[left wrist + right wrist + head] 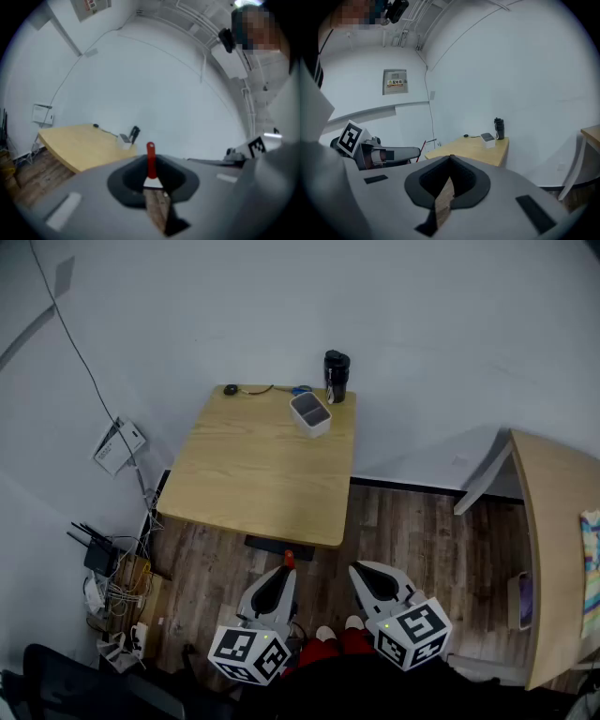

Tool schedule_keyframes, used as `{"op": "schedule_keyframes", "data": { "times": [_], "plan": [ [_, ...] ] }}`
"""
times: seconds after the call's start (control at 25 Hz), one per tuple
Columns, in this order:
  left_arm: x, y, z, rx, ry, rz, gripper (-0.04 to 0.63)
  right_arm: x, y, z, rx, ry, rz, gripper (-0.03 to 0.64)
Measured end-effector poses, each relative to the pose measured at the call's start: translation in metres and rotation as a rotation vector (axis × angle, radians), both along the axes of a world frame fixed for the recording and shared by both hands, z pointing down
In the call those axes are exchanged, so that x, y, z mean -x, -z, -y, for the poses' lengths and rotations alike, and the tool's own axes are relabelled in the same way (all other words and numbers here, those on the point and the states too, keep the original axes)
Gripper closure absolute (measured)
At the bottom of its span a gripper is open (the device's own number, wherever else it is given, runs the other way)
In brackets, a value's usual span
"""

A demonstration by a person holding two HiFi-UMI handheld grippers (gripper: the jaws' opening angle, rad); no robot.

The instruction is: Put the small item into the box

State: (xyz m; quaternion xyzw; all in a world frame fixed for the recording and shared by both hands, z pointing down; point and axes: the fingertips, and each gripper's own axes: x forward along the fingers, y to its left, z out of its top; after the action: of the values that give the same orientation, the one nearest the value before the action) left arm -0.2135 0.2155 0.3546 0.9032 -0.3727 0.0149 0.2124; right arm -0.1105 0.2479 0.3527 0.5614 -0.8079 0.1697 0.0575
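My left gripper (286,570) is shut on a small item with a red handle (150,158) and a white base, which sticks out forward between its jaws. The item's red tip (289,558) shows just short of the wooden table's near edge (253,532). The box, a small white open container (310,413), stands at the table's far right, also seen as the box (124,139) and the box (488,139). My right gripper (361,571) is shut with nothing in it, beside the left one, above the wooden floor.
A black bottle (337,377) stands right behind the box. A small black object (231,389) with a cord lies at the table's far edge. A second table (562,549) stands at the right. Cables and a router (108,582) clutter the floor at the left.
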Motion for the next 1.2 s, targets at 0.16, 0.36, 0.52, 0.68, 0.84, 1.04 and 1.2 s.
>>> {"op": "schedule_keyframes", "data": {
  "times": [0.16,0.36,0.52,0.68,0.84,1.04,1.2],
  "plan": [
    [0.002,0.001,-0.001,0.007,0.004,-0.012,0.543,0.0,-0.001,-0.002,0.006,-0.006,0.005,0.609],
    [0.0,-0.002,-0.003,0.014,-0.001,-0.017,0.543,-0.001,-0.005,-0.006,0.016,-0.008,0.007,0.609],
    [-0.006,-0.001,-0.006,0.016,-0.014,-0.02,0.543,-0.005,-0.005,-0.008,0.013,-0.019,0.012,0.609],
    [-0.005,-0.001,-0.006,0.012,-0.02,-0.014,0.542,-0.007,-0.006,-0.006,0.012,-0.045,0.035,0.609],
    [-0.002,-0.002,-0.004,0.007,-0.026,-0.01,0.541,-0.014,-0.01,-0.006,0.024,-0.081,0.046,0.609],
    [0.002,-0.003,0.001,-0.005,-0.018,0.007,0.541,-0.02,-0.008,-0.004,0.021,-0.114,0.028,0.609],
    [0.0,-0.004,0.007,-0.018,-0.016,0.025,0.542,-0.025,-0.004,0.0,0.012,-0.131,0.004,0.609]
  ]
}}
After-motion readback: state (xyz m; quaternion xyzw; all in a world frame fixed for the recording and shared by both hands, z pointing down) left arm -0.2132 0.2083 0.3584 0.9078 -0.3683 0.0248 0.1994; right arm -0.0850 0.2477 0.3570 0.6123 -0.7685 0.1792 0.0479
